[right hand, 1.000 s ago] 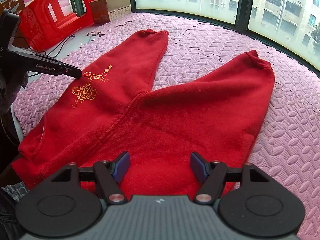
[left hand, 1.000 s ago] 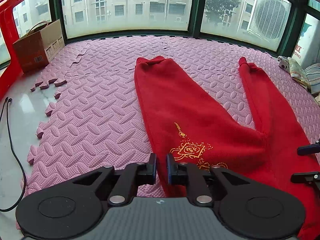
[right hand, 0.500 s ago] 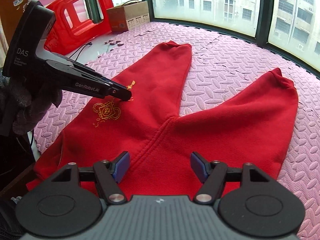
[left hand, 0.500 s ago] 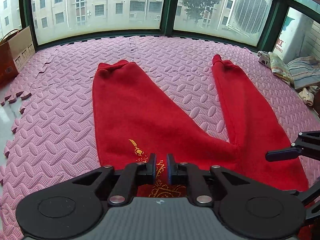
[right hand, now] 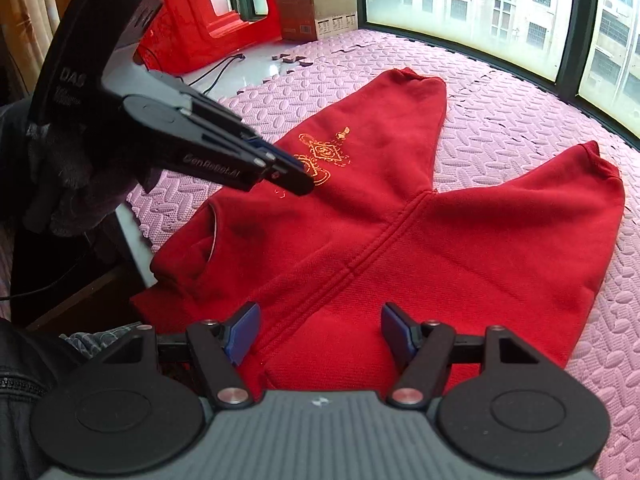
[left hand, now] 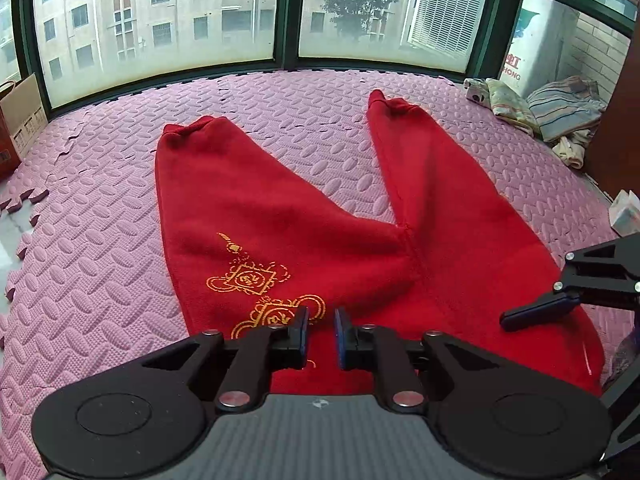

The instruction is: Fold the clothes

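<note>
Red trousers [left hand: 304,236] with gold embroidery [left hand: 256,280] lie flat on the pink foam mat, legs spread in a V away from me, waistband nearest. They also show in the right wrist view [right hand: 420,232]. My left gripper [left hand: 321,336] hovers above the embroidered left hip with its jaws nearly together and nothing between them; it shows from the side in the right wrist view [right hand: 296,182]. My right gripper [right hand: 321,334] is wide open and empty over the waistband by the centre seam; one of its fingers [left hand: 536,312] enters the left wrist view at the right.
The pink foam mat [left hand: 100,220] covers the floor up to the windows. A cardboard box [right hand: 316,12] and a red plastic stool [right hand: 224,12] stand at the far left. A heap of striped clothes [left hand: 560,108] lies at the far right. A black cable [right hand: 216,68] lies on bare floor.
My left gripper has swung right and forward over the embroidered hip, so both legs now sit centred in its view. My right gripper has moved closer to the waistband. Both jaws kept their spacing.
</note>
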A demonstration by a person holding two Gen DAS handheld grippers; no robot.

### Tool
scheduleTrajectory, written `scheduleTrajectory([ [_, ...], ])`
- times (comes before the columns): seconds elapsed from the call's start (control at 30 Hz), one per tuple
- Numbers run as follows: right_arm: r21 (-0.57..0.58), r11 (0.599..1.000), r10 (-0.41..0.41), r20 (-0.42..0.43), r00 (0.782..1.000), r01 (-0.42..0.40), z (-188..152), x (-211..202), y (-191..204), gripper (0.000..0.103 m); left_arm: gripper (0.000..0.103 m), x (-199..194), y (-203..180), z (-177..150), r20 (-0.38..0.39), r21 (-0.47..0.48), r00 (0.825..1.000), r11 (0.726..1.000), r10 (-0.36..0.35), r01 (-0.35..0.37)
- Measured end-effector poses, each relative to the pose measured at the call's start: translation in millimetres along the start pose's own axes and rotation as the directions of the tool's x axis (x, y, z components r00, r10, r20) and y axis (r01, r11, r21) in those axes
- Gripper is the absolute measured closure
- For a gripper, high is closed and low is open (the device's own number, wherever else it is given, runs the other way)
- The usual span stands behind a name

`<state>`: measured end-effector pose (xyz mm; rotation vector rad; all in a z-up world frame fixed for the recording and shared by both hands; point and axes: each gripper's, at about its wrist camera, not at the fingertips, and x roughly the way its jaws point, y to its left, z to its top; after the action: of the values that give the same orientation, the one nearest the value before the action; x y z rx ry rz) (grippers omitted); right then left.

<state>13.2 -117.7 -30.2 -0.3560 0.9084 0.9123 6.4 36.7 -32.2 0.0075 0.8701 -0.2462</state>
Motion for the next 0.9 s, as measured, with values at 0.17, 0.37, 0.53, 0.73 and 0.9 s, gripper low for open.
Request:
scheduleTrajectory([
  [0.17,0.049,0.997,-0.064,0.016,0.998,0.063,-6.9,-14.7,-11.0,0.035,0.087,-11.1,-19.4,-20.8,-0.019,0.040,0.999,0.998,-0.042,0.043],
  [0.37,0.114,0.987,-0.108,-0.021,0.994,0.110,-31.1,-19.2,-21.9,0.034,0.085,-14.9,-21.1,-39.2,-0.036,0.068,0.999,0.998,-0.013,0.016],
  [0.53,0.163,0.983,-0.089,0.010,0.996,0.086,-33.3,-31.6,-30.9,0.034,0.086,-22.4,-22.9,-34.8,-0.031,0.072,0.999,0.997,-0.005,0.007],
  [0.73,0.181,0.975,-0.137,0.040,0.990,0.128,-27.2,-50.6,-50.8,0.034,0.066,-38.0,-51.0,-20.1,0.016,0.120,0.995,0.988,-0.099,0.096],
  [0.9,0.214,0.957,-0.214,0.053,0.975,0.198,-21.9,-54.1,-75.5,0.034,0.055,-35.7,-94.9,-7.9,0.007,0.224,0.979,0.954,-0.204,0.198],
])
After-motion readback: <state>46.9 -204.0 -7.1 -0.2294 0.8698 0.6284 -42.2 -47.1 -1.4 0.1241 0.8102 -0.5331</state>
